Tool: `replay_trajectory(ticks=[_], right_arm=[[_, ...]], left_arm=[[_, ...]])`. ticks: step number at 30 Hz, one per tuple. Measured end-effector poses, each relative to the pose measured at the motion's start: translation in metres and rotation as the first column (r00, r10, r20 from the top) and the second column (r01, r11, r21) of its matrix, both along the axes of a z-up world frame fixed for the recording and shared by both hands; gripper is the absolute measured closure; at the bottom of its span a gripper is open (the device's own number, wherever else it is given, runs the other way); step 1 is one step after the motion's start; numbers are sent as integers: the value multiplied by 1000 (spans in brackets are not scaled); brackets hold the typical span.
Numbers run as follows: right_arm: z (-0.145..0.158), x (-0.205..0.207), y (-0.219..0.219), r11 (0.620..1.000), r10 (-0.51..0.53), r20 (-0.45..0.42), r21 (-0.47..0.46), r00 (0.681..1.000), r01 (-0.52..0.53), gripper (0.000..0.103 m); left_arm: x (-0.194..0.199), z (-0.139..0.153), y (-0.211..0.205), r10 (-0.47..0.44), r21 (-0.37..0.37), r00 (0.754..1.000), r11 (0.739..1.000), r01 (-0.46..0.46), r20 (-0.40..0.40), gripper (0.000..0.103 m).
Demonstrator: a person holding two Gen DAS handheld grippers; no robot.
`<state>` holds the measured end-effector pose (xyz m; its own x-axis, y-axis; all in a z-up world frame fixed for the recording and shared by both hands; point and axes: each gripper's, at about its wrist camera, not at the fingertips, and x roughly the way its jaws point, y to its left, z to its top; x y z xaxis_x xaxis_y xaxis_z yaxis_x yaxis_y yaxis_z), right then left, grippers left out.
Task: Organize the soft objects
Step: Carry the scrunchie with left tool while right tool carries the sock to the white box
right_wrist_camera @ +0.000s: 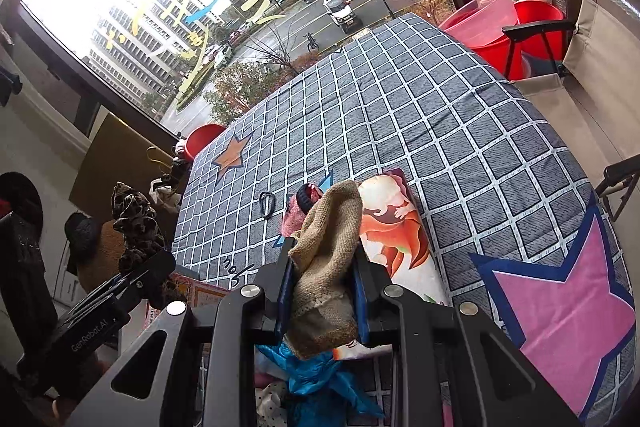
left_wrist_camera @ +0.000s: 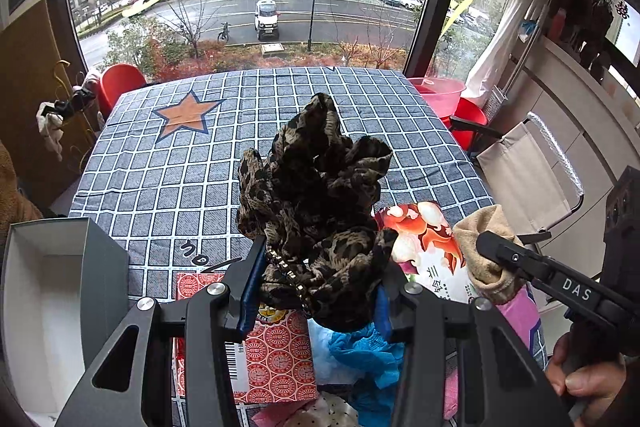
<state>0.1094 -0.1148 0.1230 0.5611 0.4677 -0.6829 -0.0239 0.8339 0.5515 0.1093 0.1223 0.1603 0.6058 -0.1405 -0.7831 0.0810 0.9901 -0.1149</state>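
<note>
Leopard-print crumpled fabric (left_wrist_camera: 316,195) clamped between blue-padded jaws of left hand-held gripper (left_wrist_camera: 316,279), bunched up and raised above checked grey-blue cloth with star patches (left_wrist_camera: 280,99) covering the counter. Beige knitted sock (right_wrist_camera: 326,251) pinched in right hand-held gripper (right_wrist_camera: 324,287), jaws narrow, sock drooping below the pads and standing above them. Directly under both: crumpled blue plastic cover (left_wrist_camera: 368,355), red patterned cardboard box (left_wrist_camera: 276,347), glossy packet printed with orange-and-white figure (left_wrist_camera: 424,239) lying flat on the cloth. Pink knitted item (right_wrist_camera: 298,211) just behind the sock; black carabiner clip (right_wrist_camera: 267,205) beside it on the cloth. Open grey box with white interior (left_wrist_camera: 52,287) at left counter edge. Red plastic basins (right_wrist_camera: 504,27) beyond far right corner.
</note>
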Motion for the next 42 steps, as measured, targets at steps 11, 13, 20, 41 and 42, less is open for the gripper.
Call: replay_trajectory(ticks=[11, 13, 20, 41, 42], right_arm=[[9, 1, 36, 980, 63, -5, 190, 998, -61, 76], [10, -1, 42, 978, 71, -3, 196, 997, -69, 76], [23, -6, 73, 977, 120, 32, 172, 992, -123, 77], [47, -34, 211, 925, 357, 149, -190, 922, -328, 77], [47, -36, 217, 920, 367, 154, -209, 918, -332, 77]], left_arm=[[-19, -6, 64, 86, -75, 996, 993, -88, -28, 54], [-21, -10, 77, 105, -93, 994, 990, -108, -41, 54], [-35, -8, 103, 149, -85, 989, 985, -150, -19, 54], [-77, -14, 173, 279, -30, 960, 960, -279, -9, 54], [-79, -16, 179, 286, -26, 958, 958, -287, -12, 54]])
